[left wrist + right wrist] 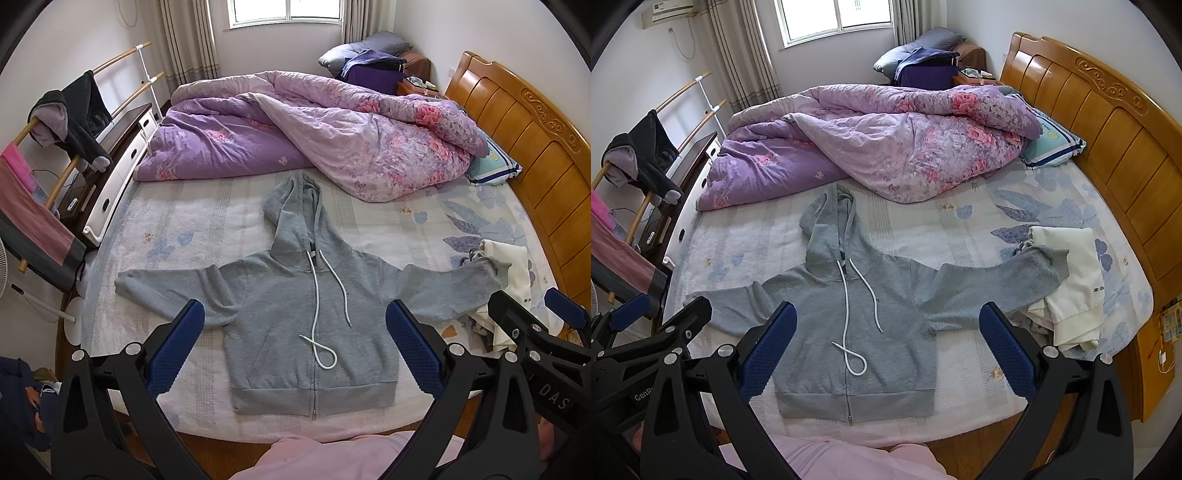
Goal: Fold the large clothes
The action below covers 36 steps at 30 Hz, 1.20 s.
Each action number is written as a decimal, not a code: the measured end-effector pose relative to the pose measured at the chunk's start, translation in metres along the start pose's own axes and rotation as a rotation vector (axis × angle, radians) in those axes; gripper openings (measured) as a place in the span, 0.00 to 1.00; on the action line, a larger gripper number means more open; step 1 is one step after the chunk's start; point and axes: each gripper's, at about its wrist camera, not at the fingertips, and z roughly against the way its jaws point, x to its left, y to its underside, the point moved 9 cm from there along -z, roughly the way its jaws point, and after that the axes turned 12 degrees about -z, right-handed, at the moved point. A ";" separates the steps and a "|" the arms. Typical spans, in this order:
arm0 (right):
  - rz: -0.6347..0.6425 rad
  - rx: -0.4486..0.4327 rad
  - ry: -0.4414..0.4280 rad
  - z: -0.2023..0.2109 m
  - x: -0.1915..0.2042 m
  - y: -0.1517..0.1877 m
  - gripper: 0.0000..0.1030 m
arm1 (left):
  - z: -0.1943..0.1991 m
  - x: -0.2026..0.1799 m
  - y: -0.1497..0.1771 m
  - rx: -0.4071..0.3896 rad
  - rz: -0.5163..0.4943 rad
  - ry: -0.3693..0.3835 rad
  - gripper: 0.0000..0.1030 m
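A grey zip hoodie (280,295) lies flat and face up on the bed, hood toward the quilt, both sleeves spread sideways, white drawstrings across its chest. It also shows in the right wrist view (857,325). Its right sleeve cuff (1056,262) rests on a white garment (1078,288). My left gripper (295,347) is open and empty, held above the hoodie's lower half. My right gripper (886,347) is open and empty, held above the hem and right side. The right gripper's body shows at the right edge of the left wrist view (535,332).
A rumpled purple floral quilt (314,125) fills the far half of the bed. A wooden headboard (535,140) stands at the right. A clothes rack with hanging garments (70,118) and a white drawer unit (118,177) stand left. The bed's front edge (295,428) is close to me.
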 end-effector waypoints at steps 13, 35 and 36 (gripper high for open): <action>0.000 0.002 -0.001 -0.001 -0.001 -0.001 0.93 | -0.001 0.000 -0.001 0.002 -0.001 -0.003 0.95; -0.003 0.036 -0.001 -0.013 0.008 -0.003 0.93 | -0.016 0.001 0.004 0.026 -0.001 0.005 0.95; -0.003 0.041 -0.004 -0.014 0.006 -0.004 0.93 | -0.017 0.002 0.005 0.031 0.000 0.004 0.95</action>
